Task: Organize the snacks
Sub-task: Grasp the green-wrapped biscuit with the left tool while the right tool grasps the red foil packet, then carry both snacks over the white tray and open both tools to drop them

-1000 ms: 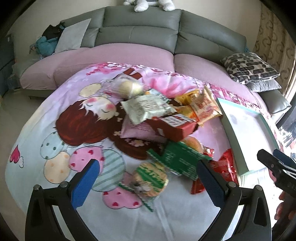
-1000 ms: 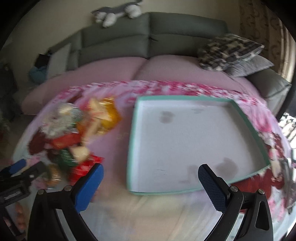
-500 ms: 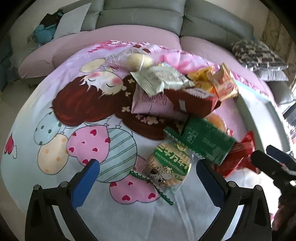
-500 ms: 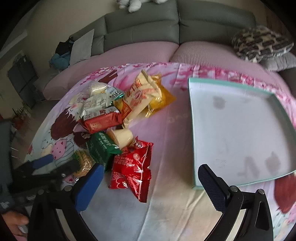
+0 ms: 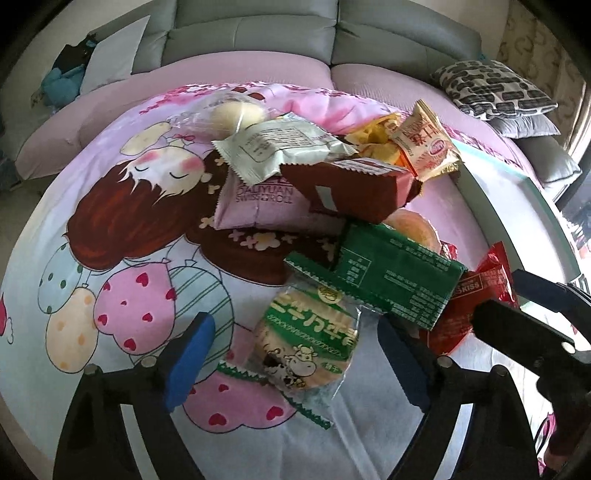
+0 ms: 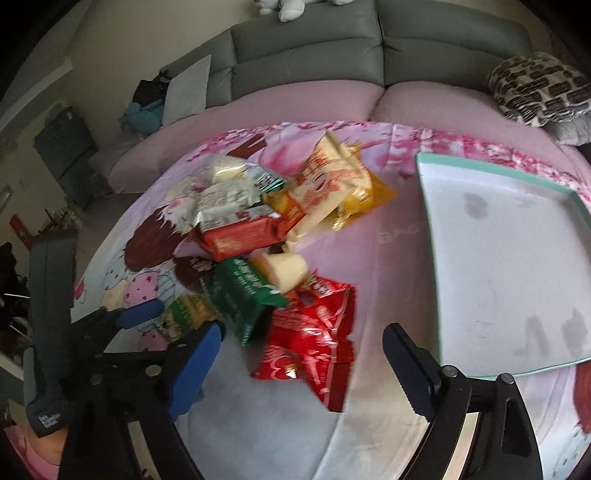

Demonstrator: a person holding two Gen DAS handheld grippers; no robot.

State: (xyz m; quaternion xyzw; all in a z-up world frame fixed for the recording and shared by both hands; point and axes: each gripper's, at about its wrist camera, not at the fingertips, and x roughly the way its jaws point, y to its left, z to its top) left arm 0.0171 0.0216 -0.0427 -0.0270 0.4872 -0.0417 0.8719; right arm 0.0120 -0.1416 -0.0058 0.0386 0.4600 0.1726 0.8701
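Observation:
A heap of snack packets lies on a cartoon-print sheet. My left gripper (image 5: 295, 358) is open and empty, its jaws either side of a round cracker pack with a cow picture (image 5: 306, 350). Behind that pack lie a green packet (image 5: 391, 277), a dark red box (image 5: 354, 188), a pale packet (image 5: 273, 147) and an orange packet (image 5: 424, 144). My right gripper (image 6: 301, 369) is open and empty, just above a red foil bag (image 6: 314, 332). The same green packet (image 6: 243, 295) shows in the right wrist view. A shallow white tray with a teal rim (image 6: 491, 371) sits to the right.
A grey sofa with pink seat covers (image 5: 258, 33) runs behind the sheet. A patterned cushion (image 5: 495, 88) lies at the right end. A stuffed toy (image 6: 288, 7) sits on the sofa back. In the left wrist view the right gripper (image 5: 524, 317) comes in from the right, near the red bag (image 5: 469, 306).
Both grippers have come down and closer to the heap. The right wrist view has swung left from the tray to the red bag. Both jaws stay open.

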